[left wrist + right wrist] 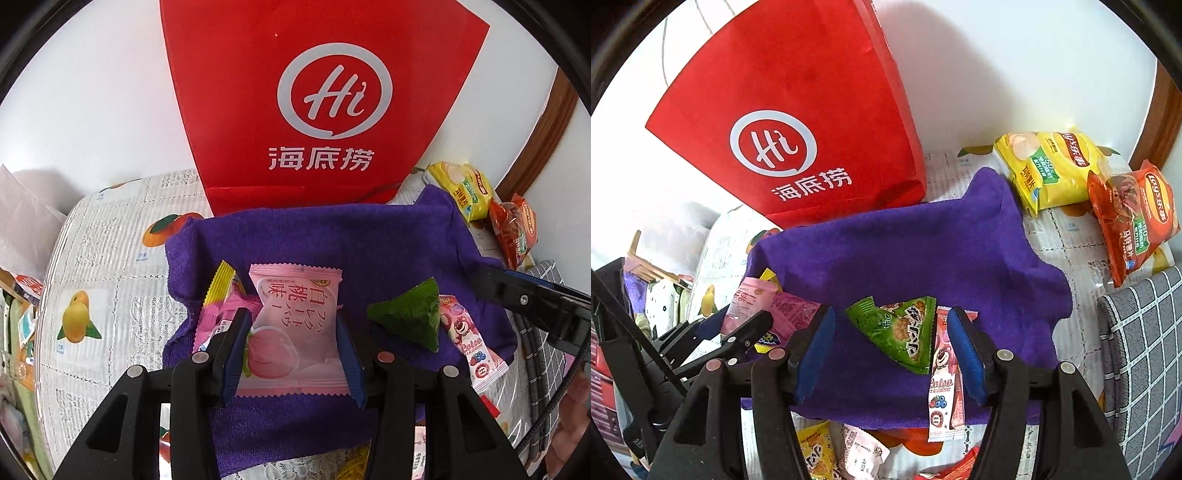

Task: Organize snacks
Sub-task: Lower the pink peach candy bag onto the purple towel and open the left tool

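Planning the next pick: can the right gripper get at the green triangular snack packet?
Probably yes: the green triangular snack packet lies uncovered on the purple cloth, right between the open right gripper fingers.

Looks like a home, a dining or side table against a plain white wall (pixel 1015 66). Covered with a lace-patterned tablecloth (pixel 110 236) printed with fruit, topped by a purple towel (pixel 916 247). Backed by a red restaurant carrier bag (pixel 317 103). Edged by wooden trim (pixel 546 133) and a checked grey cushion (pixel 1141 343). Strewn with crisp packets (pixel 1052 166).
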